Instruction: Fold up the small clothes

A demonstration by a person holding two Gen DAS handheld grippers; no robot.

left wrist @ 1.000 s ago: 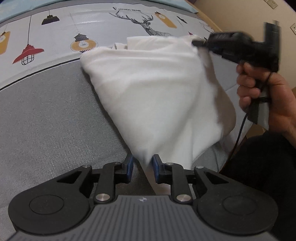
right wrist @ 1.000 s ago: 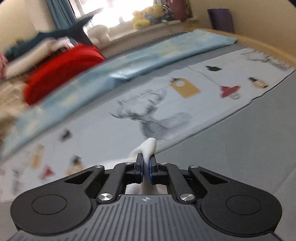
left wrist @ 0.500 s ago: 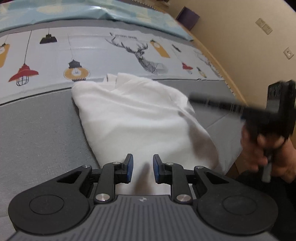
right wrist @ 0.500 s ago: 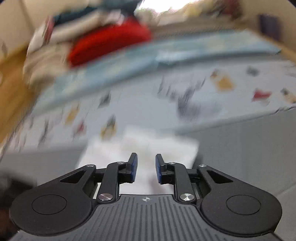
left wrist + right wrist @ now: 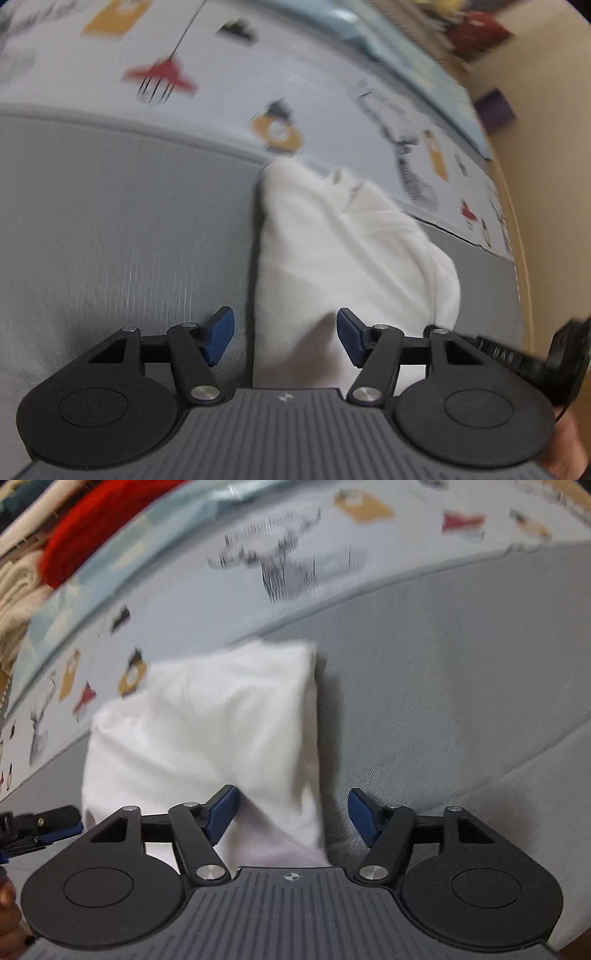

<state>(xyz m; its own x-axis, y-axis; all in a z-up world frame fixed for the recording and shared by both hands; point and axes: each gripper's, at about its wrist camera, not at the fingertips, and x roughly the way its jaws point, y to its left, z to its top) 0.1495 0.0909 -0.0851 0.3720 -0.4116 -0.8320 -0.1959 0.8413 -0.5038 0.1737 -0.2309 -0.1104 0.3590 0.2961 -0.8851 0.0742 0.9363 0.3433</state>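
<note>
A white garment [image 5: 343,266] lies folded on the grey bed cover [image 5: 122,229]; it also shows in the right wrist view [image 5: 210,731]. My left gripper [image 5: 282,338] is open and empty, its blue pads either side of the garment's near left edge. My right gripper [image 5: 291,816] is open and empty over the garment's near right corner. The right gripper [image 5: 532,358] shows at the lower right of the left wrist view; the left gripper [image 5: 40,827] shows at the left edge of the right wrist view.
A printed sheet with lamps and a deer [image 5: 288,565] lies beyond the garment. A red cushion [image 5: 99,520] and piled fabrics sit at the far left. A wooden bed edge [image 5: 521,236] and a wall are on the right.
One second ago both grippers were shut on the raised garment. They let go, the garment dropped flat and folded, and both jaws have since opened wider, low over its near edge.
</note>
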